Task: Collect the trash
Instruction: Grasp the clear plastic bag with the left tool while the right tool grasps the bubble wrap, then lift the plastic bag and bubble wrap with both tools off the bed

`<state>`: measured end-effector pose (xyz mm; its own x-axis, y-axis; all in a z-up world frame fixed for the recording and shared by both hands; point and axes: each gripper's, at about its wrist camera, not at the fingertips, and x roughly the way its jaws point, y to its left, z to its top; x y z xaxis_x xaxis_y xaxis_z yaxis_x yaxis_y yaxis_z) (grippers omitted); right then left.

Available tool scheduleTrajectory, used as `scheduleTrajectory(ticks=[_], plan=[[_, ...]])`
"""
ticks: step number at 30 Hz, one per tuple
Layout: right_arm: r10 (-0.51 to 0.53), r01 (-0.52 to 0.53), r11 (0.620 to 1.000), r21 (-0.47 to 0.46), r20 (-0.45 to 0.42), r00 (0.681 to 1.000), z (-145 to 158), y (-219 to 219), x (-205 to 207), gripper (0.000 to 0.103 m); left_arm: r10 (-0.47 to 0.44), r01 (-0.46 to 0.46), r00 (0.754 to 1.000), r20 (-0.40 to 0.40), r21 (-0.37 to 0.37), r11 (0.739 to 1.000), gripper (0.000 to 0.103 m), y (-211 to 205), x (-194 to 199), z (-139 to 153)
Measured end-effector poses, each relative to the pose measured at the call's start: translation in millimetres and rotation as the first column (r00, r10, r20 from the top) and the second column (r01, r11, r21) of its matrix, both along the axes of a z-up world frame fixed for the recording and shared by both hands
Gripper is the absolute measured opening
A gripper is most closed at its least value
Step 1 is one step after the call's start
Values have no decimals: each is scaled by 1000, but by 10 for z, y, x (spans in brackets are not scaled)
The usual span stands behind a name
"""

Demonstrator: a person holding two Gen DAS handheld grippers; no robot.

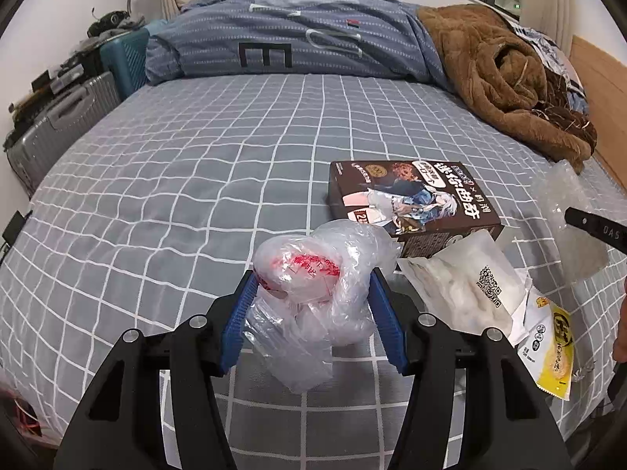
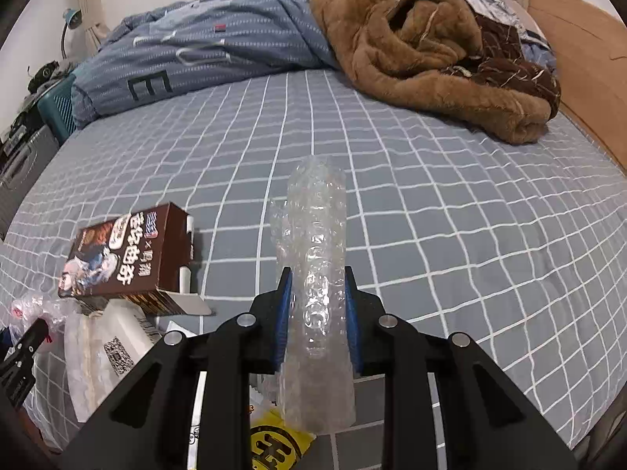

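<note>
Left gripper (image 1: pixel 311 305): fingers closed partway on a crumpled clear plastic bag (image 1: pixel 313 297) with red print, held above the bed (image 1: pixel 176 180); its contents cannot be told. Right gripper (image 2: pixel 318 313): fingers pinched on a strip of bubble wrap (image 2: pixel 317 274), its long axis running along the fingers, far end pointing away toward the brown blanket (image 2: pixel 431 51). A brown snack box (image 2: pixel 125 254), end flap open, lies flat beside a white pouch (image 1: pixel 466 293) and yellow wrapper (image 1: pixel 556 348).
</note>
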<state>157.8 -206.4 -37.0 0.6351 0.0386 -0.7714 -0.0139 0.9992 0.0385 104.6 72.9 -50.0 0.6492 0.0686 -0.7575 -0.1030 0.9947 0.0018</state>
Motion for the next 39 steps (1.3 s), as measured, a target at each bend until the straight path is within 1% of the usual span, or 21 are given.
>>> scheduleTrajectory(ticks=[3,7,11,19,39], plan=[[-4,5,1000,-4,25,1000,76,-13,-58,24,23,-23,1000,-1,15,1000,56,28,-9,22],[14,-13,1000,-28,39,999,124,31,-146,23,43,-43,999,5,13,999,56,57,-36,69],[27,-25,999,-35,44,999,139,78,-261,23,30,-30,999,17,15,999,56,-10,-97,124],[43,-42,998,-40,42,998,131,145,-526,23,10,-10,1000,10,15,1000,56,-119,-234,123],[51,-49,998,-41,33,998,150,94,-960,23,-27,27,1000,2,-14,1000,56,-385,-653,139]])
